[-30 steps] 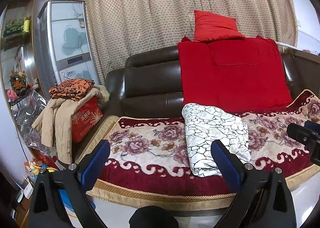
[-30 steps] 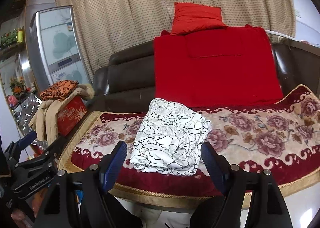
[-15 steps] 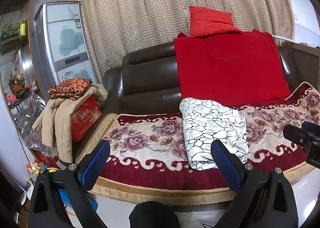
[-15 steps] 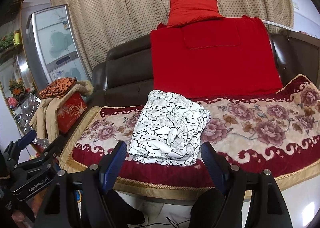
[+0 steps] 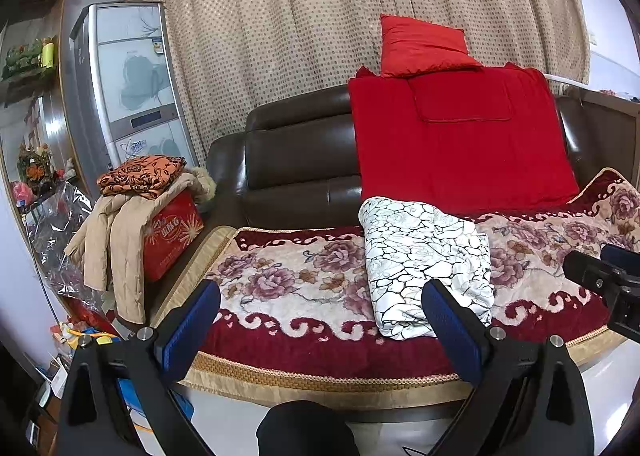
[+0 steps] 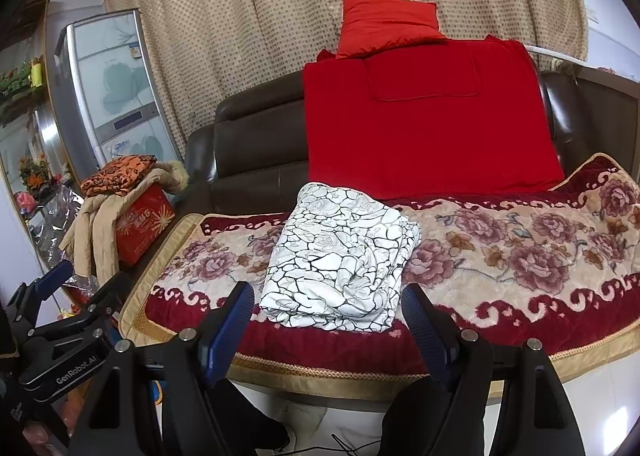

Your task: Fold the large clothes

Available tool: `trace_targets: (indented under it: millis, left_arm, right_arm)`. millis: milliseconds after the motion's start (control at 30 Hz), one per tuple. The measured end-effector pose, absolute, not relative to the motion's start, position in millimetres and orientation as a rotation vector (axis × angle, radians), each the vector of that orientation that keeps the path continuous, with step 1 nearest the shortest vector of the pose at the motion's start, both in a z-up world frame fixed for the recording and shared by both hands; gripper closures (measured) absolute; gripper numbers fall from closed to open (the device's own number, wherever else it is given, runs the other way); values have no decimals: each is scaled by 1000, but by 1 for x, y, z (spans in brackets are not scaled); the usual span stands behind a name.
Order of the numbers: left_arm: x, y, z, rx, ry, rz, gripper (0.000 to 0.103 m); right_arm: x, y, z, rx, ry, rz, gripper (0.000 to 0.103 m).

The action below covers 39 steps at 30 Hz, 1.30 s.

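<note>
A dotted beige curtain hung across the far wall behind a dark brown leather sofa. At the far left stood a tall pale cabinet, and nearer, a red box carried a beige coat draped over it and a folded orange patterned cloth on top. A floral blanket in cream and dark red covered the sofa seat. The folded white garment with black crackle lines lay on this blanket, toward the near edge, left of the seat's middle in the right wrist view. Behind it a red throw hung over the backrest, with a red cushion perched on top against the curtain.

The left tool hovered in front of the sofa's near edge with its blue-padded fingers spread wide, gripping nothing. The right tool was likewise spread apart and empty, its fingers framing the garment's near edge without touching it. The left tool also showed at the lower left of the right wrist view.
</note>
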State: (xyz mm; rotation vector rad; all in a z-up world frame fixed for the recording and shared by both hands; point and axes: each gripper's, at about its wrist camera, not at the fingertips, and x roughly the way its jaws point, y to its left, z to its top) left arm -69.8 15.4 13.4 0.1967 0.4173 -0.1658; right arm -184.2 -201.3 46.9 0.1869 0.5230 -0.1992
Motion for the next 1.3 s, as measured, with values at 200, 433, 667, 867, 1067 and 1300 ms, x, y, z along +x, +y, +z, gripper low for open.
trace_targets:
  millis: [200, 433, 667, 867, 1067, 1300]
  left_arm:
    - [-70, 17, 13, 191, 418, -178, 3]
    - [-67, 22, 15, 180, 417, -195, 3]
    - [-66, 24, 15, 178, 416, -219, 3]
    - [-66, 25, 14, 184, 418, -240, 3]
    - [-65, 27, 16, 179, 414, -240, 3]
    - [-56, 34, 19, 160, 429, -224, 3]
  right_arm:
    - [-181, -197, 45, 172, 538, -194, 23]
    - [-176, -190, 48, 145, 537, -200, 23]
    - [-172, -189, 52, 133, 534, -225, 23]
    - [-168, -184, 53, 117, 546, -231, 23]
    - [-161, -178, 53, 97, 561, -220, 23]
    - [-145, -172, 55, 77, 571, -193, 23]
